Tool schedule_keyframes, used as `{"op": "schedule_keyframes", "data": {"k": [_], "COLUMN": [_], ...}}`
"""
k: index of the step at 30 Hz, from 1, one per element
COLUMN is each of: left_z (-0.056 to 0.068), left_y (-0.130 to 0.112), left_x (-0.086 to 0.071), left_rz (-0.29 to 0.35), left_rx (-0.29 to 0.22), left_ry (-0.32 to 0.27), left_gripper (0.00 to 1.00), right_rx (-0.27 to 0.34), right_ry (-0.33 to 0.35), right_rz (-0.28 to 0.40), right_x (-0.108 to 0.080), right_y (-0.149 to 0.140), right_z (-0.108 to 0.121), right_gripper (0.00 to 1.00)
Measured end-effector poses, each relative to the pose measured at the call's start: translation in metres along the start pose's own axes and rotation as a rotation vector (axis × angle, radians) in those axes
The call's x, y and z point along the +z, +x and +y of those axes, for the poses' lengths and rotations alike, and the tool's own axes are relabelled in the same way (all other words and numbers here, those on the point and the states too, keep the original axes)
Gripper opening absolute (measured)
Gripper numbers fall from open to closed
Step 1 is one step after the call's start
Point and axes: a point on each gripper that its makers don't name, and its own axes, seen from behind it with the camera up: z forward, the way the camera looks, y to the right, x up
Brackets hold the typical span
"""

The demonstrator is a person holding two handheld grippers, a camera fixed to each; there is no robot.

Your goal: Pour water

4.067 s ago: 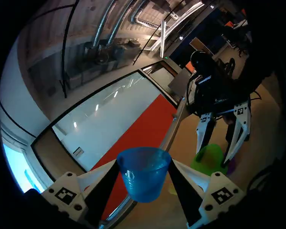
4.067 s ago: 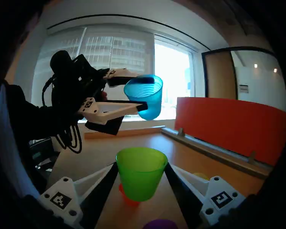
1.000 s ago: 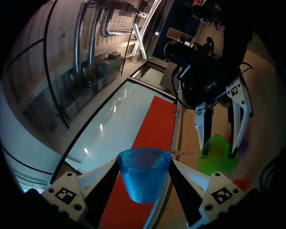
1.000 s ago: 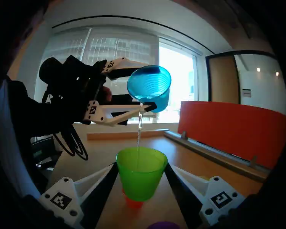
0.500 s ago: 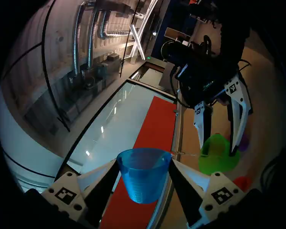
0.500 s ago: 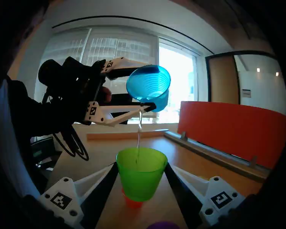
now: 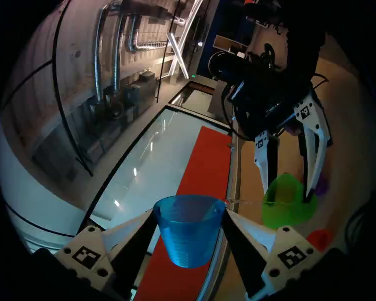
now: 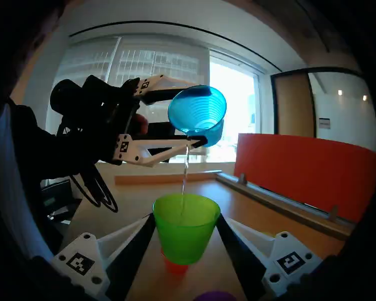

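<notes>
We see our left gripper with its jaws pinching the blue cup, tipped over high above the wooden worktop. A thin stream of water runs from its lip down into the green cup, which sits upright, pinched between the jaws of our right gripper. An orange cup peeks out just beneath the green one.
</notes>
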Motion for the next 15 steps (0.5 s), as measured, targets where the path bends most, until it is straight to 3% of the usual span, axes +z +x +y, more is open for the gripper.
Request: {"op": "schedule_keyframes", "data": {"k": [15], "left_z": [-0.0022], "left_y": [0.0028], "left_x": [0.0025], "left_rz": [0.006], "left_rx": [0.015], "left_ry": [0.0], "left_gripper": [0.87], "right_rx": [-0.003], "right_ry": [0.007], "right_rz": [0.003], "right_x": [-0.0009], "right_y": [0.0005], "right_z": [-0.002], "right_gripper": [0.91]}}
